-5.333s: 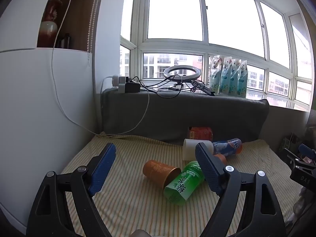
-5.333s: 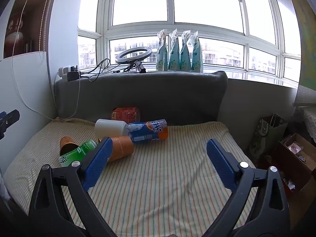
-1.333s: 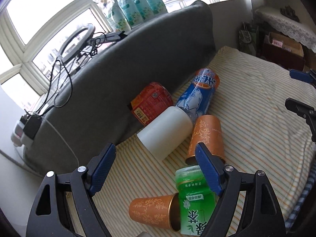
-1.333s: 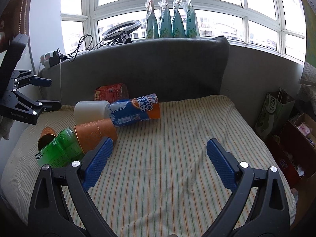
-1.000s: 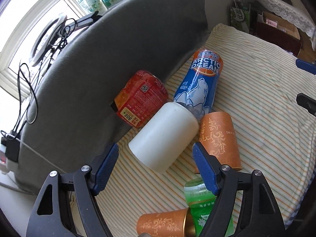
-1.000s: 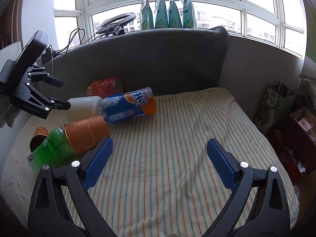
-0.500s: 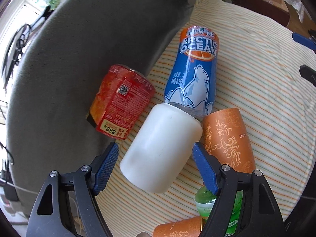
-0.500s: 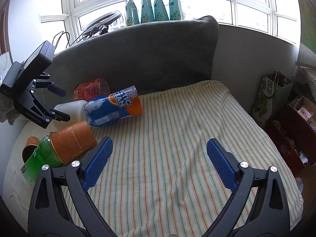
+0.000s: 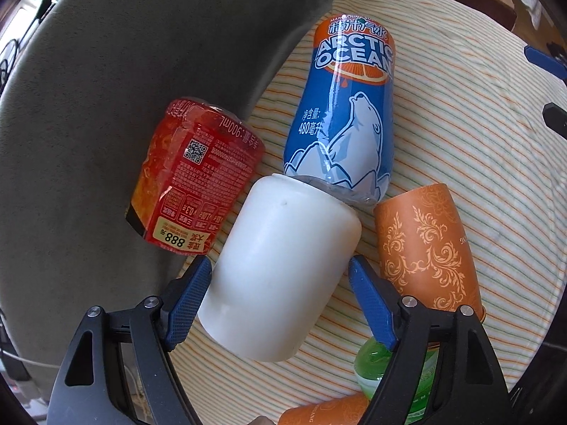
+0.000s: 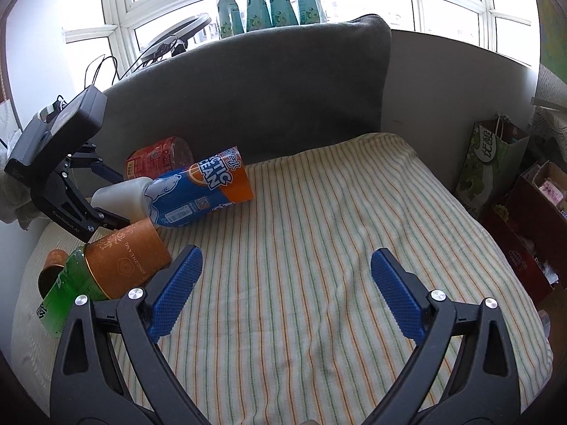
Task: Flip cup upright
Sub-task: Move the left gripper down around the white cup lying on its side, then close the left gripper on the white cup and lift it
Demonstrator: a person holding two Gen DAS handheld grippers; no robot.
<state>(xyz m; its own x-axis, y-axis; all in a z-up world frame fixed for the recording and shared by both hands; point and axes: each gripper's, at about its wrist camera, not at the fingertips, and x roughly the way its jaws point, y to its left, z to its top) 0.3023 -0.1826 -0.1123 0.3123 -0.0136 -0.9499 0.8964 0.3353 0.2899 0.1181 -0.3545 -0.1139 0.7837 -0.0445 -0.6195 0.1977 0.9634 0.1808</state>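
Note:
A white cup (image 9: 280,269) lies on its side on the striped cushion (image 9: 478,148); it also shows in the right wrist view (image 10: 122,196). My left gripper (image 9: 280,301) is open, its blue pads on either side of the cup's lower end; the left pad (image 9: 187,304) is close to the cup wall. The left gripper also shows in the right wrist view (image 10: 106,198), straddling the cup. My right gripper (image 10: 285,294) is open and empty above the bare cushion (image 10: 319,233).
A blue Arctic Ocean bottle (image 9: 347,113) pokes into the white cup's mouth. A red bottle (image 9: 191,180) lies against the grey backrest (image 9: 106,71). An orange paper cup (image 9: 425,248), a green bottle (image 9: 382,364) and another orange cup (image 9: 326,412) lie nearby. Bags and boxes (image 10: 524,191) stand to the right.
My left gripper has moved down and forward from high above the cushion until its open pads straddle the white cup. My right gripper has shifted slightly and stayed open.

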